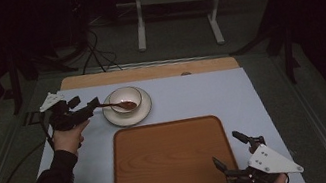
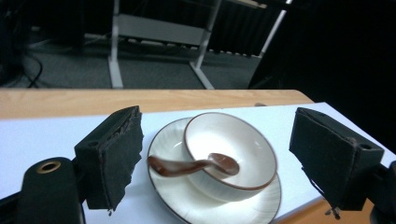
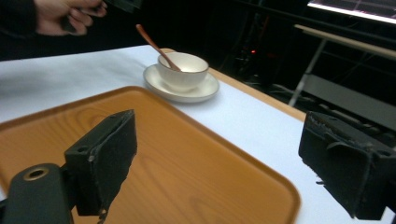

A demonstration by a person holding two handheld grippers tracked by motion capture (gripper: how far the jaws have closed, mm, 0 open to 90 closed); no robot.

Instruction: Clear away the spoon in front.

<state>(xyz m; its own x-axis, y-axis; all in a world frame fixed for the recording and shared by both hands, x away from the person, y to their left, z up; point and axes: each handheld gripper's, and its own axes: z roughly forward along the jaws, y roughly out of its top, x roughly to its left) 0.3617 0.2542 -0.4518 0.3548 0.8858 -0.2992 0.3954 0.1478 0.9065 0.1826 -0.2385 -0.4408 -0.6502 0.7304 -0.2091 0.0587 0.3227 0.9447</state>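
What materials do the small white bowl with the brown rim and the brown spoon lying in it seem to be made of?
The small white bowl with the brown rim looks like glazed ceramic, since its surface is smooth with a soft sheen. The brown spoon is glossy and reflects light, so it may be lacquered wood or plastic.

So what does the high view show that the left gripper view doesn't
High view alone: the wooden tray, the right gripper with jaws apart by the tray's corner, and the person's left hand. Left gripper view alone: the brown rim line on the bowl. Both share: the bowl on its saucer, the brown spoon resting in it, the left gripper open before them.
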